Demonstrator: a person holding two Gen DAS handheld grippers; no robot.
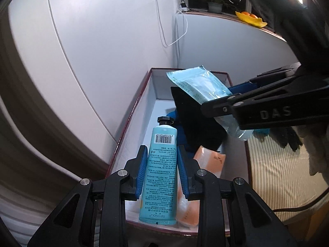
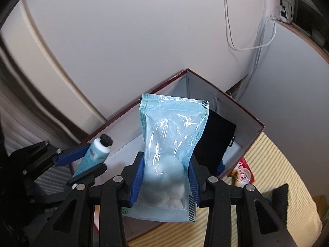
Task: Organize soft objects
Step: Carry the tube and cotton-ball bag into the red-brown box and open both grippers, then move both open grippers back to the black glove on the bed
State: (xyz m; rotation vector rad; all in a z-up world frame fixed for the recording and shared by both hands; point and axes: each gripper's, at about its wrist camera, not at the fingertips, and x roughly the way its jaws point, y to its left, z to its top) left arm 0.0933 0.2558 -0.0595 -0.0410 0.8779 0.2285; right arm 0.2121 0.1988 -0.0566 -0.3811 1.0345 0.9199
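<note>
My left gripper (image 1: 162, 154) is shut on a light blue hand cream tube (image 1: 161, 168) with a black cap, held over the near end of a dark red box (image 1: 131, 115) with a white inside. My right gripper (image 2: 165, 162) is shut on a clear blue pouch of cotton balls (image 2: 170, 144), held above the same box (image 2: 232, 103). The pouch (image 1: 199, 86) and right gripper (image 1: 218, 100) show at the right of the left wrist view. The tube (image 2: 94, 152) and left gripper (image 2: 90, 158) show at the left of the right wrist view.
Inside the box lie a black pouch (image 1: 195, 119), something blue (image 1: 181, 131) and an orange packet (image 1: 209, 160). A striped bedsheet (image 1: 277, 175) lies right of the box, with a red and white packet (image 2: 242, 173) and a black cloth (image 2: 281, 195). White walls stand behind.
</note>
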